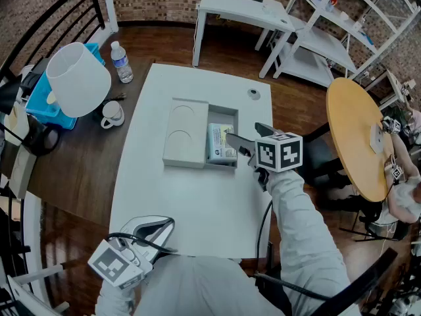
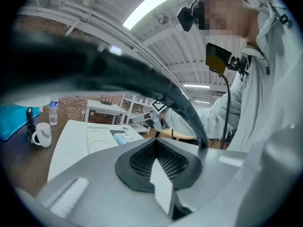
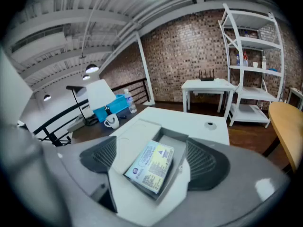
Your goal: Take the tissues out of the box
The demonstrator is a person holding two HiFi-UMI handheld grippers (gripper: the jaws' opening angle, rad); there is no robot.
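A grey box [image 1: 187, 133] lies on the white table [image 1: 191, 196], its lid slid to the left. In the uncovered right part lies a pack of tissues [image 1: 222, 143] with a printed label. My right gripper [image 1: 245, 141] hovers at the box's right edge, jaws wide open. In the right gripper view the tissue pack [image 3: 152, 168] and the box [image 3: 135, 135] lie between the pads [image 3: 100, 155], which touch neither. My left gripper [image 1: 156, 232] is held low by the table's front edge, close to the person's body. In its own view the left gripper [image 2: 156, 162] looks shut and empty.
A dark wooden surface left of the table carries a white lamp shade [image 1: 79, 78], a water bottle [image 1: 121, 62], a mug [image 1: 113, 114] and a blue container [image 1: 45, 101]. A small dark disc [image 1: 254, 94] lies behind the box. To the right stand a round wooden table [image 1: 358, 137] and white shelves [image 1: 329, 38].
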